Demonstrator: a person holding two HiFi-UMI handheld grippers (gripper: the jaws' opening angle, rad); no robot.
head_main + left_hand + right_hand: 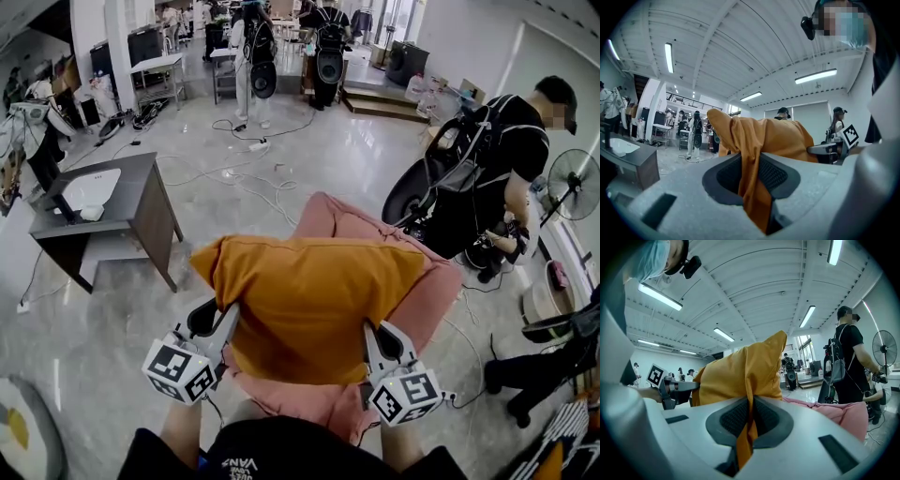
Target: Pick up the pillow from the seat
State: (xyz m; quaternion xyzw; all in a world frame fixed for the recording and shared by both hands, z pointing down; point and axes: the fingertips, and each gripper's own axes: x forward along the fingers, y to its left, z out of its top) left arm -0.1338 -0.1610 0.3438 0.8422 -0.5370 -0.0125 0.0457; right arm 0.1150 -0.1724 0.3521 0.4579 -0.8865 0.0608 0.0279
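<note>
Pinching fabric of the orange pillow (309, 295), left gripper (225, 319) and right gripper (371, 336) fingers (769, 420) sit nearly together

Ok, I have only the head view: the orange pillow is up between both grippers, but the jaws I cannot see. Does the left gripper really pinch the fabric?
Observer: Yes. The left gripper view shows the left gripper shut on a thick fold of the orange pillow, which runs down between its jaws.
Operator: And the right one?
Observer: The right gripper pinches a thinner fold, its jaws almost together.
Operator: Is the pillow off the pink seat?
Observer: The right gripper view shows the pink seat lower, beyond the pillow; contact I cannot tell.
</note>
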